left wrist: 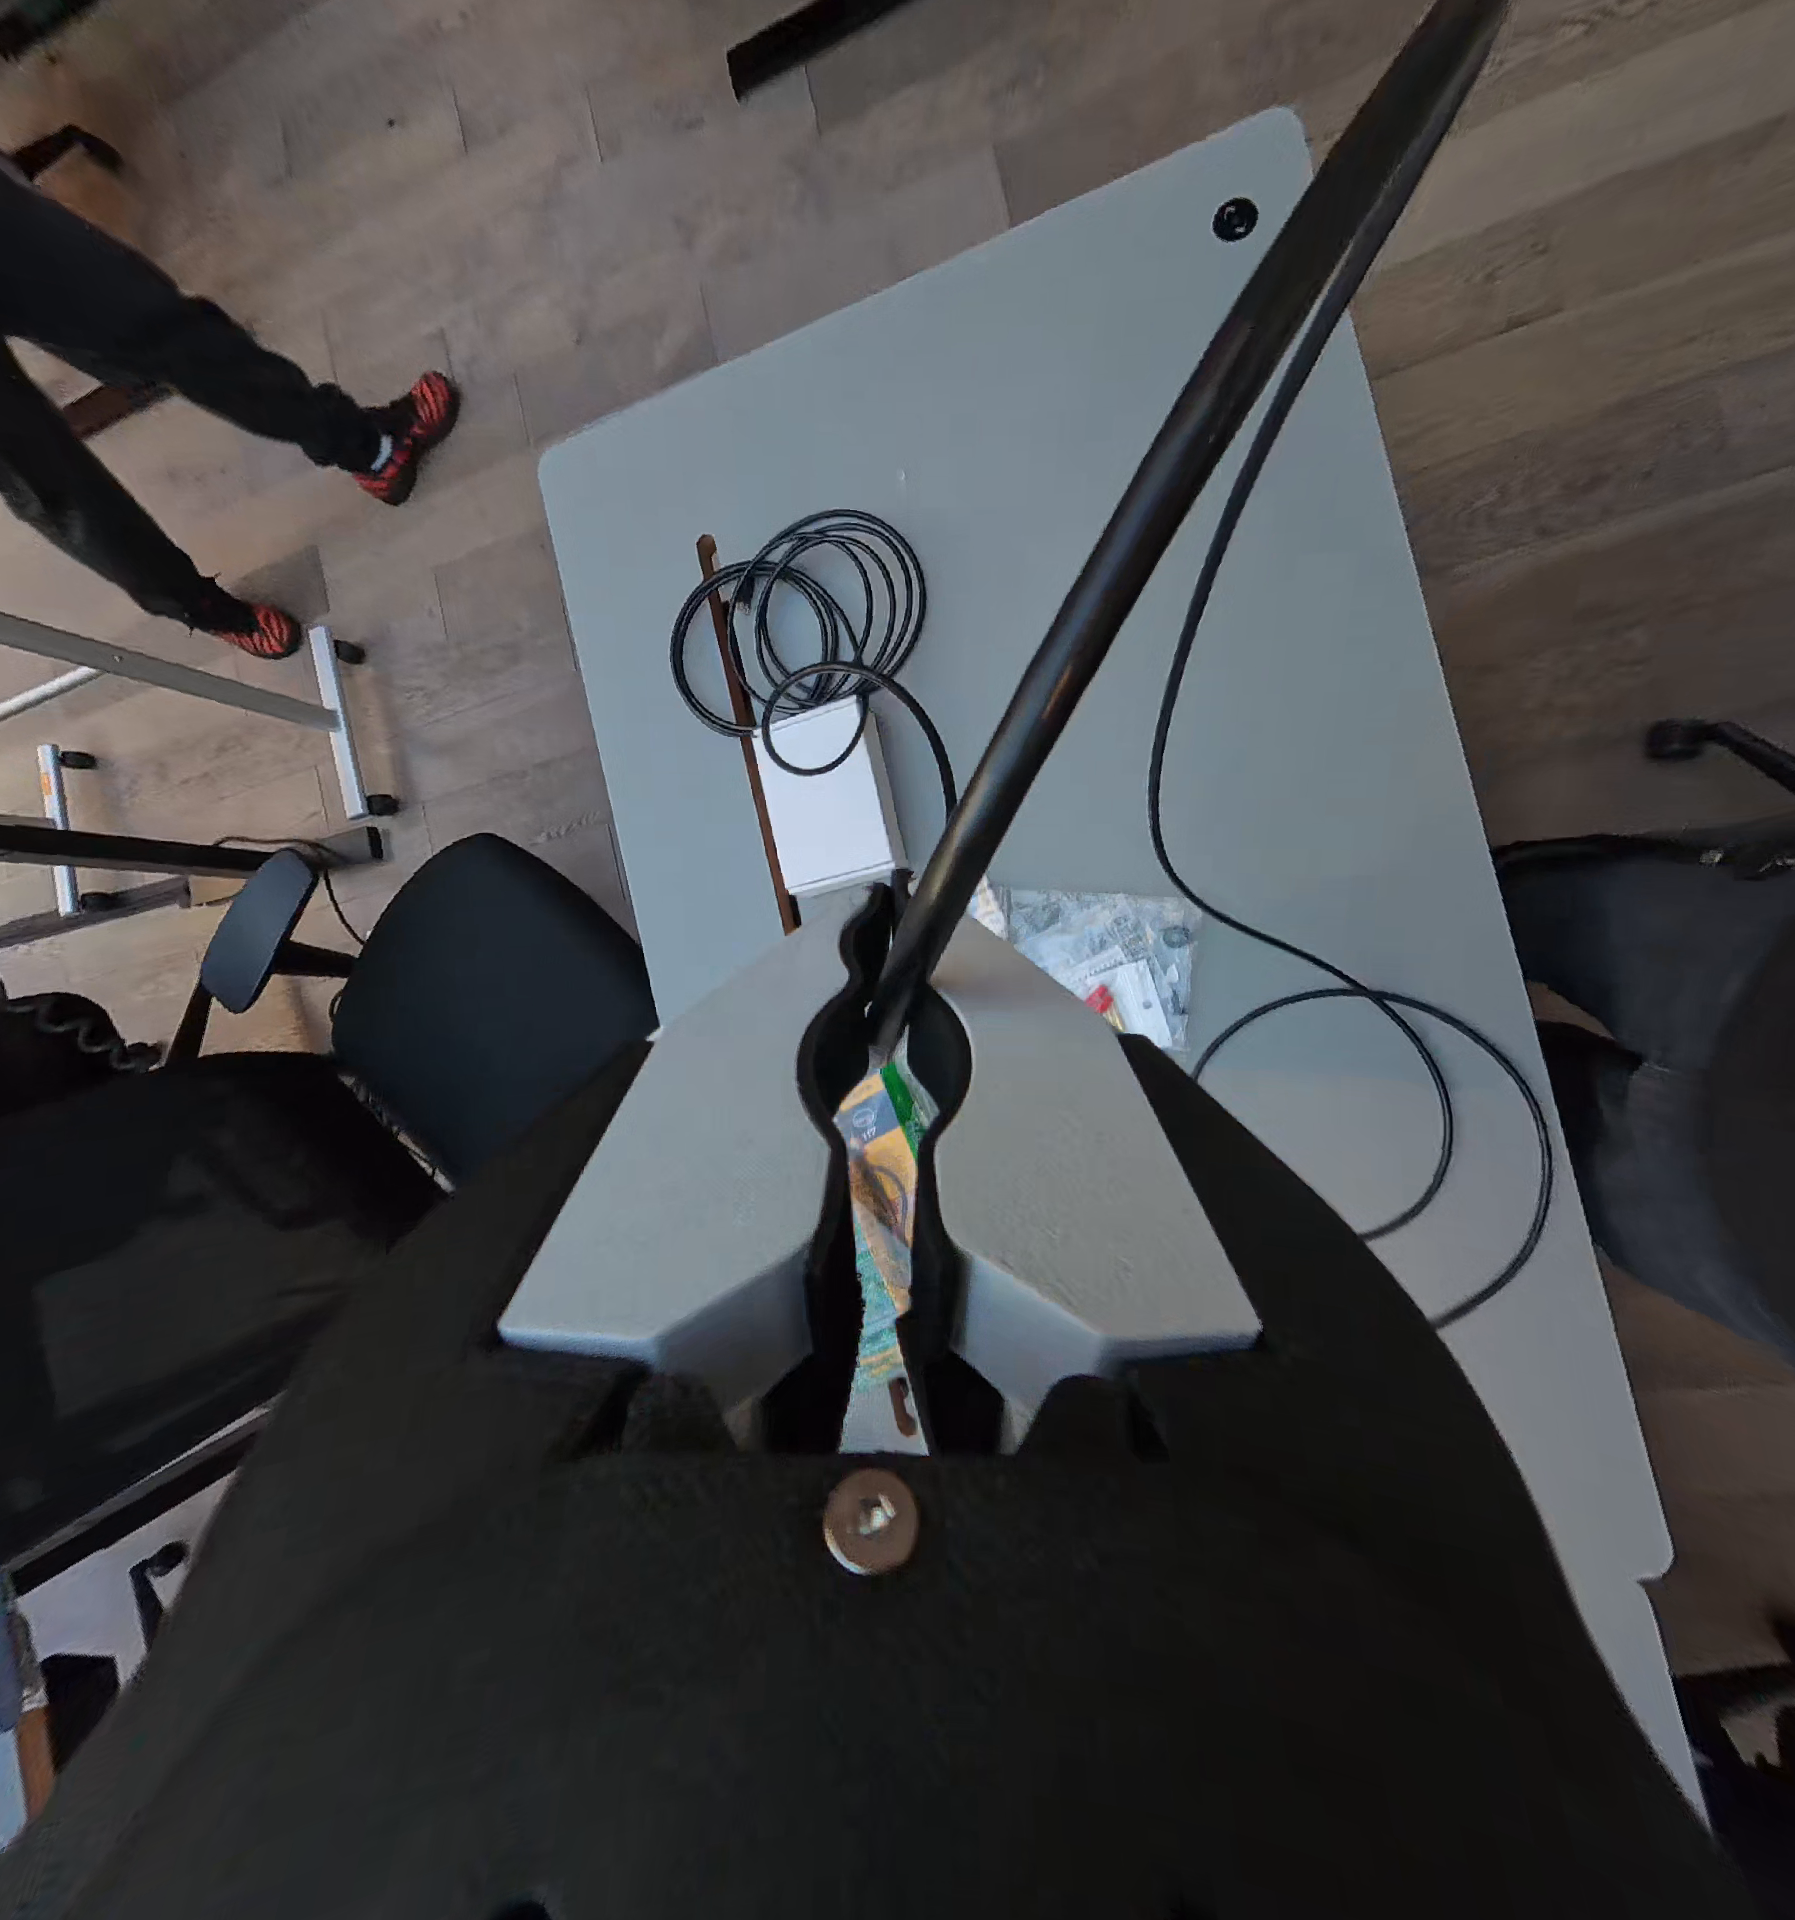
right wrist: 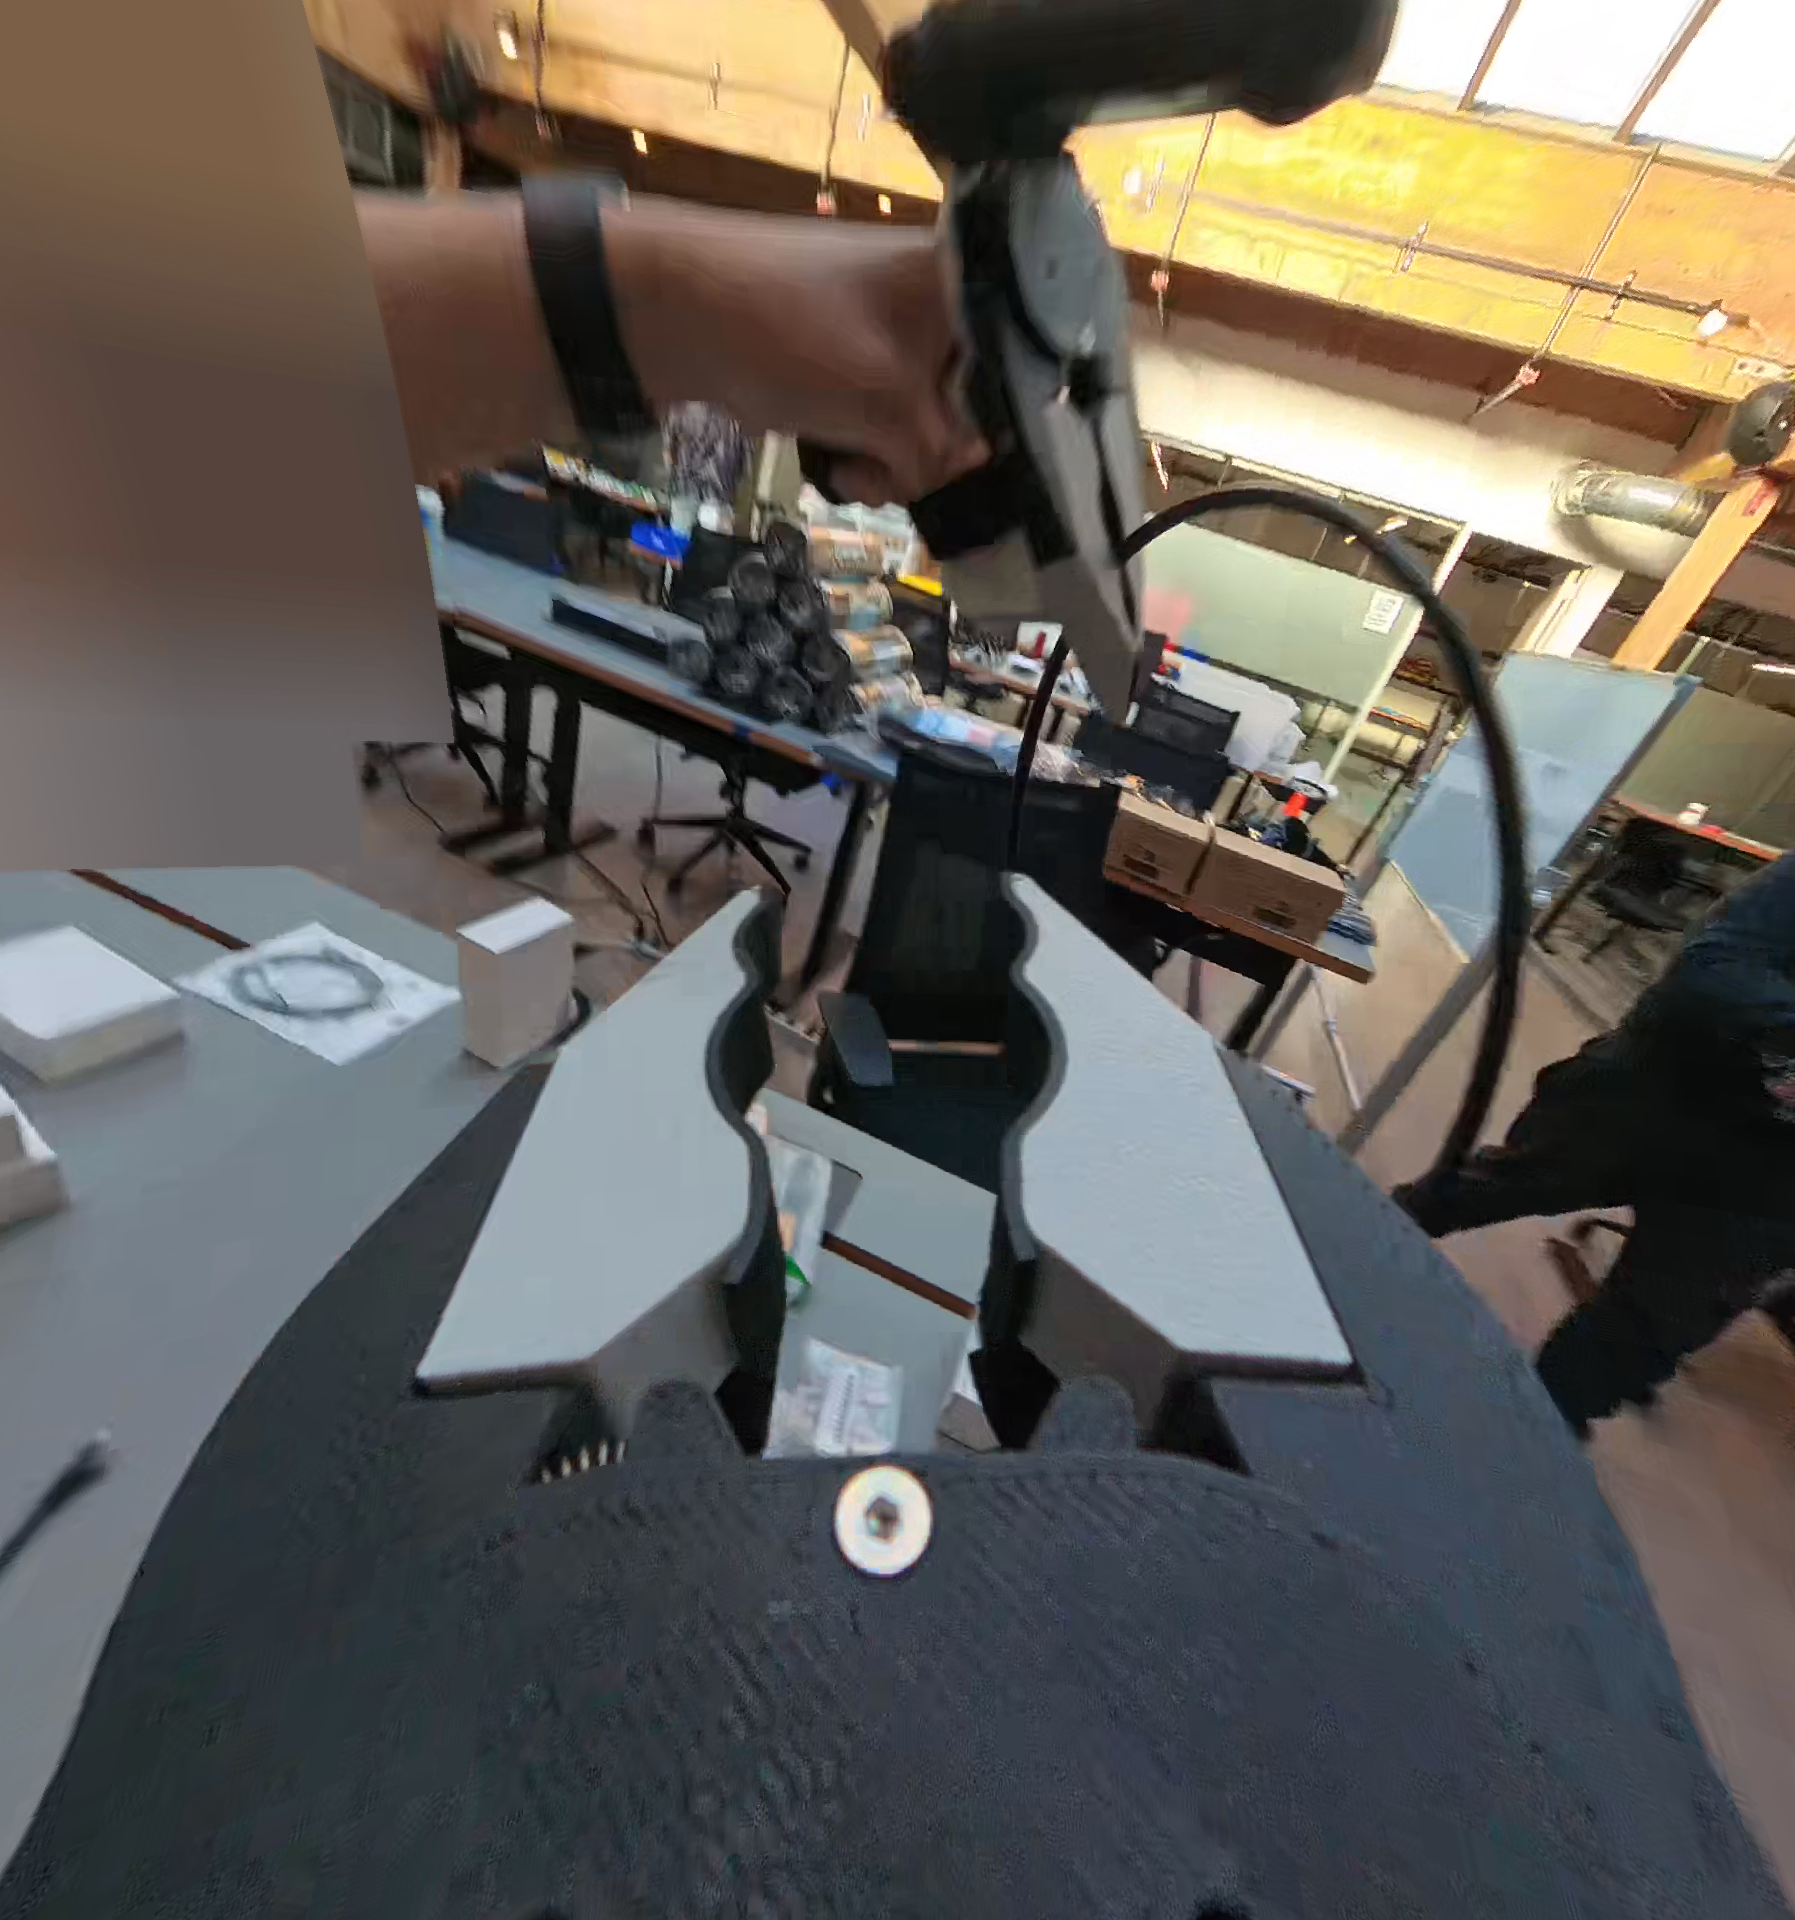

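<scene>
My left gripper (left wrist: 888, 920) is shut on a black cable (left wrist: 1184, 416) and holds it high above a grey table (left wrist: 1028, 364). The cable rises out of the jaws toward the upper right, and its slack lies in loops on the table (left wrist: 1433, 1101). A second coiled black cable (left wrist: 810, 613) rests on a white box (left wrist: 831, 800) below the gripper. My right gripper (right wrist: 888, 894) is open and empty over the table's edge. In its view a hand (right wrist: 820, 343) holds the left gripper (right wrist: 1121, 665) higher up, with the cable (right wrist: 1495, 748) hanging from it in a wide arc.
A clear bag of small parts (left wrist: 1111, 956) lies beside the white box. White boxes (right wrist: 51, 997) and a bagged cable coil (right wrist: 311, 987) sit on the table at the left. Black chairs (left wrist: 488, 966) stand around it. A person (left wrist: 145, 343) walks at the left, another (right wrist: 1703, 1091) at the right. Tip to tip, the grippers are about 15 centimeters apart.
</scene>
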Available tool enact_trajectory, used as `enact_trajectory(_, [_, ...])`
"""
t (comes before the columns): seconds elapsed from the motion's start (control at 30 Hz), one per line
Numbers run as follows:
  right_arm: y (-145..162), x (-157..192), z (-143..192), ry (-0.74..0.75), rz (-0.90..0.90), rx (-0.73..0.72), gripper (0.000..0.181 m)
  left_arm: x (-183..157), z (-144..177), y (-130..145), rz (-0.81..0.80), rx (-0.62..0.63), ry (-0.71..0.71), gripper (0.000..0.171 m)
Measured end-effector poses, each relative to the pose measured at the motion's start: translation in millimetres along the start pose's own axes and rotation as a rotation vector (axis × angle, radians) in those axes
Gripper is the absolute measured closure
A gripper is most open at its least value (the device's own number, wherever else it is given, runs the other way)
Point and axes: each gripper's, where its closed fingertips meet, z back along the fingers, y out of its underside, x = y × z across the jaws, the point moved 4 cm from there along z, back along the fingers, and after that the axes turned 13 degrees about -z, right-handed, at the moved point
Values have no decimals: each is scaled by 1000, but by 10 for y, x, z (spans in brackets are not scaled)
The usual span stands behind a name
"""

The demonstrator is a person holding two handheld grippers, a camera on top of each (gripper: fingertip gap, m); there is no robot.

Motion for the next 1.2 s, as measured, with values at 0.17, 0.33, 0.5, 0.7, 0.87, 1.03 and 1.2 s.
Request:
enact_trajectory(0.17, [711, -397, -1141, 241, 142, 319, 124, 21, 200, -246, -12, 84, 1, 171])
enact_trajectory(0.33, [1160, -918, -1487, 411, 218, 430, 177, -17, 340, -422, -8, 54, 12, 171])
enact_trajectory(0.5, [952, -886, -1522, 335, 145, 347, 179, 72, 412, -535, 55, -95, -17, 170])
enact_trajectory(0.7, [-41, -1122, -1365, 261, -123, 143, 180, 231, 574, -358, 195, -488, -68, 113])
enact_trajectory(0.87, [-801, -1551, -1234, 199, -331, 104, 180, 94, -59, -4, 284, -710, -55, 122])
enact_trajectory(1.03, [-1386, -1562, -1214, 97, -483, 47, 180, -53, -907, -307, 222, -655, -68, 105])
enact_trajectory(1.2, [-1622, -1531, -1139, 65, -544, 9, 180, 147, -925, -825, 240, -780, -192, 132])
